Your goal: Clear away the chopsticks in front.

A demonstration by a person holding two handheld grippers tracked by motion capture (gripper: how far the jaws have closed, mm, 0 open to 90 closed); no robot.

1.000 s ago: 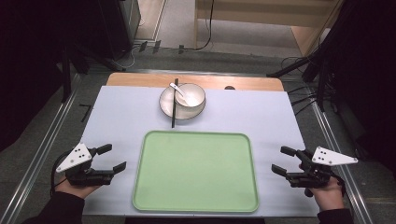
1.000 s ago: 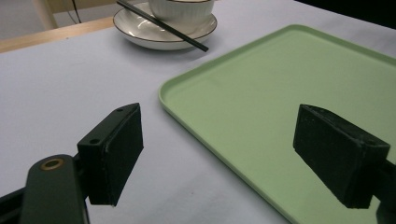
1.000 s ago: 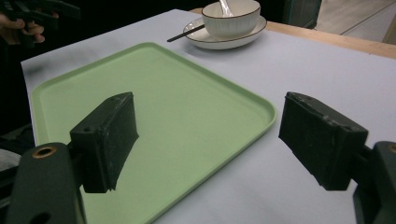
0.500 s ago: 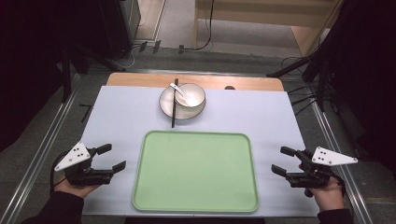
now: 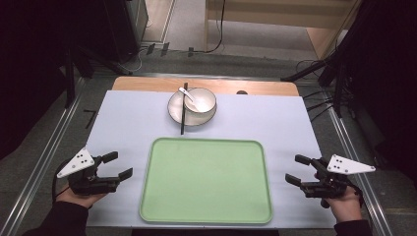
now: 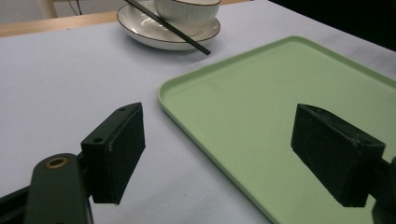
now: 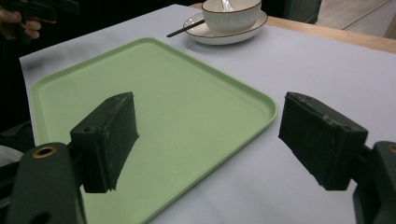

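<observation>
Flanking the empty green tray (image 5: 206,181) at bench front, left claw (image 5: 114,165) and right claw (image 5: 298,170) both released (holding nothing). Risk: reaching for the far bowl (image 5: 199,101) could roll the loosely resting chopsticks (image 5: 183,109) off the plate (image 5: 175,109).

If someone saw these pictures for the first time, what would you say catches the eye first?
The big pale green tray lies empty at the near middle of the white table. An open tool flanks it on each side: the left tool and the right tool, both holding nothing. At the far edge sits a white bowl on a plate, with a spoon in it and black chopsticks across the plate.
</observation>
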